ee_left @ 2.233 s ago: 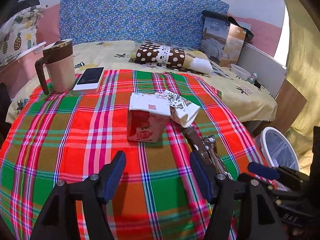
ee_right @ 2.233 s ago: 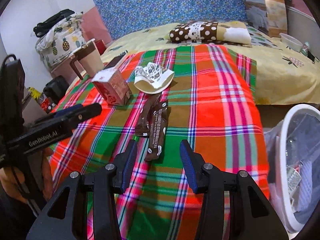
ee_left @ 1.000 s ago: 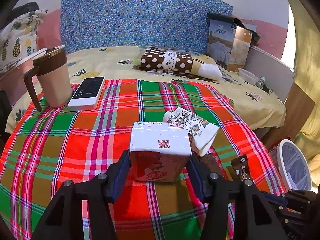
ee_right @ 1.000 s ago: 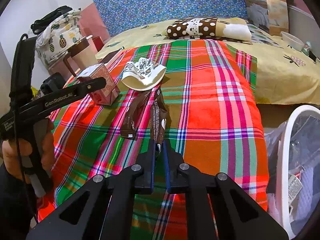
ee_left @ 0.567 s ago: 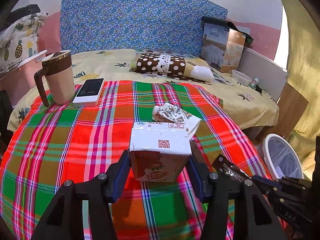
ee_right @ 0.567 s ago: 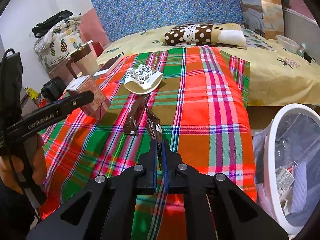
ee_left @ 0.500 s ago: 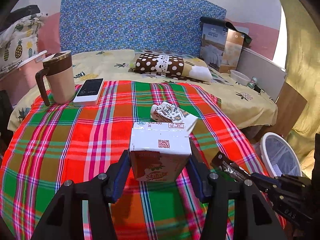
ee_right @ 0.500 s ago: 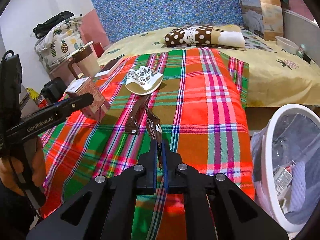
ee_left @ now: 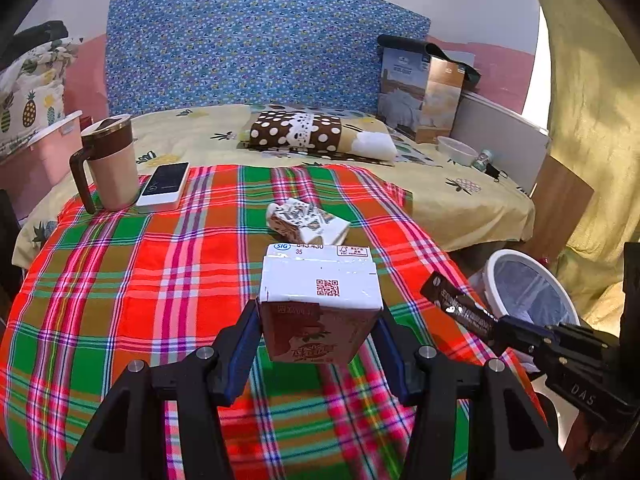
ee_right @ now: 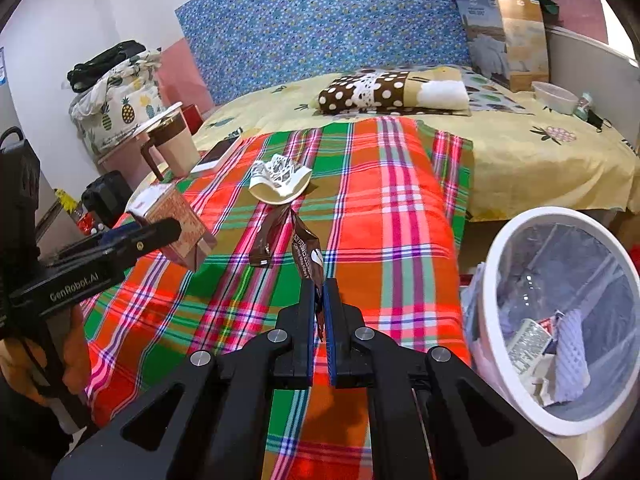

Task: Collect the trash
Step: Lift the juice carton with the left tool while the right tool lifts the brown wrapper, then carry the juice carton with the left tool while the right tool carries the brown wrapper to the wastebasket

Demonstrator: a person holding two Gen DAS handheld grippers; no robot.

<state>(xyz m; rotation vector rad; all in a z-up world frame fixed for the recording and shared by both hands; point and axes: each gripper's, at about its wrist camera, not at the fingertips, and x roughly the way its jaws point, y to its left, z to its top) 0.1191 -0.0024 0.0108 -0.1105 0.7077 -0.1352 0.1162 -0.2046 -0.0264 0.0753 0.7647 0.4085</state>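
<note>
The left tool [ee_left: 318,336] is clamped on a small drink carton [ee_left: 320,304], one blue-padded finger pressed against each side of it; the carton is red-brown with a white top bearing a QR code, and it is held above the plaid-covered surface [ee_left: 120,280]. The right tool [ee_right: 319,300] is closed on the lower end of a brown snack wrapper [ee_right: 306,250], which stands up crumpled from between its two fingers, clear of the cloth. In the left wrist view the right tool [ee_left: 498,330] comes in from the right edge with the wrapper [ee_left: 456,306] slanting up and to the left from its tip, close beside the carton but apart from it.

On the cloth just beyond the held wrapper lies a second brown wrapper [ee_right: 268,236], flat. Past it sits a crushed paper cup [ee_right: 280,180] with a dark printed pattern, lying on its side. Farther back toward the left corner stand a beige mug with a brown handle [ee_left: 110,162] and, just beside it, a white smartphone [ee_left: 164,186] lying screen up.

A white-rimmed trash bin [ee_right: 500,280] with a plastic liner stands on the floor off the right edge of the surface, tilted toward the camera in the right wrist view; some discarded packaging lies inside. Behind the surface is a bed with a yellow sheet [ee_left: 460,204] and a brown polka-dot pillow [ee_left: 296,134].
</note>
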